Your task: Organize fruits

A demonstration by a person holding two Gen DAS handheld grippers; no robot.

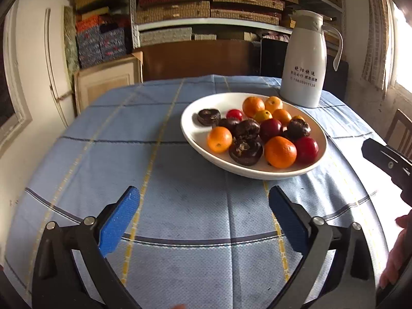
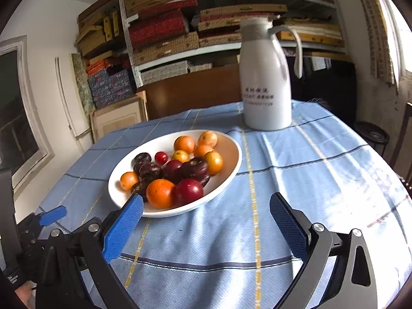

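A white oval bowl (image 1: 190, 134) (image 2: 229, 152) on the blue checked tablecloth holds several oranges (image 1: 280, 152) (image 2: 160, 193), red plums (image 1: 306, 149) (image 2: 189, 190) and dark brown wrinkled fruits (image 1: 246, 152) (image 2: 194, 168). My left gripper (image 1: 204, 206) is open and empty, low over the cloth, short of the bowl and to its left. My right gripper (image 2: 206, 213) is open and empty, its left finger just in front of the bowl's near rim. The left gripper's blue pad shows at the left edge of the right wrist view (image 2: 52, 216).
A white thermos jug (image 1: 305, 61) (image 2: 266, 77) stands on the table behind the bowl. Shelves of stacked boxes (image 1: 206, 5) fill the back wall. A wooden chair (image 1: 401, 131) stands at the right. The table edge (image 1: 85, 108) curves off at the left.
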